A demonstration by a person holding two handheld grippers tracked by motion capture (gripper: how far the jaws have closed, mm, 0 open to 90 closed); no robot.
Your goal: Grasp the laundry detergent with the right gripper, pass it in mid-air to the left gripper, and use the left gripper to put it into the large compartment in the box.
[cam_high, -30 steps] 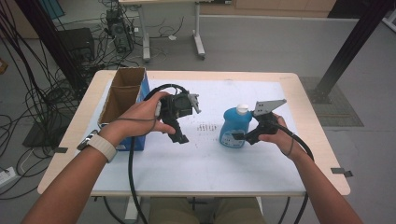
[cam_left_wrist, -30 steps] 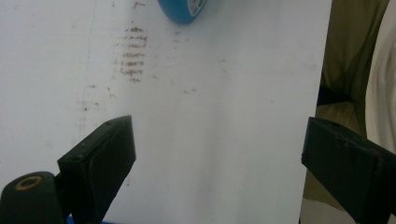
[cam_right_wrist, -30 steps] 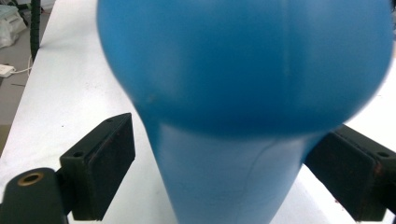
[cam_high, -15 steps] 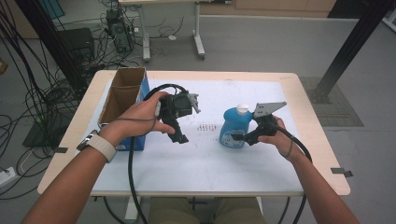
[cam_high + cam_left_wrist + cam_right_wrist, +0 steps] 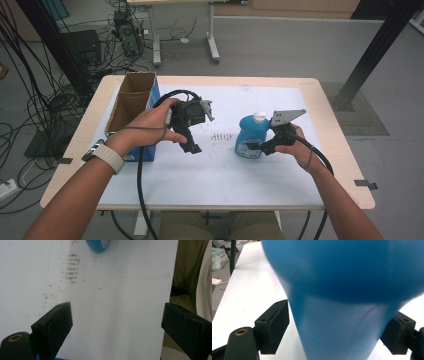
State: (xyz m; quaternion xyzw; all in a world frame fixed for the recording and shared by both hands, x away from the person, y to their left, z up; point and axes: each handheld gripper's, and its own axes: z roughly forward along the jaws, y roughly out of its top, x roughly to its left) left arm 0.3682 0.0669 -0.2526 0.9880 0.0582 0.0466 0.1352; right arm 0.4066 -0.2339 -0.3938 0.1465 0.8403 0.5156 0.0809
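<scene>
A person's right gripper [image 5: 256, 145] has just been closing around the blue bottle [image 5: 251, 136] standing mid-table, pads not yet clearly pressing; the left gripper [image 5: 194, 146] hovers open nearby; next, a firm squeeze before lifting.

- Even, soft overhead light on the table [image 5: 215, 170]; shadows faint.
- High view a touch soft and grainy, floor dimmer at the edges.
- Bottle [image 5: 342, 297] right up close, blurred and dark on its lower curve.
- White sheet [image 5: 112, 302] bright, nearly washed out.
</scene>
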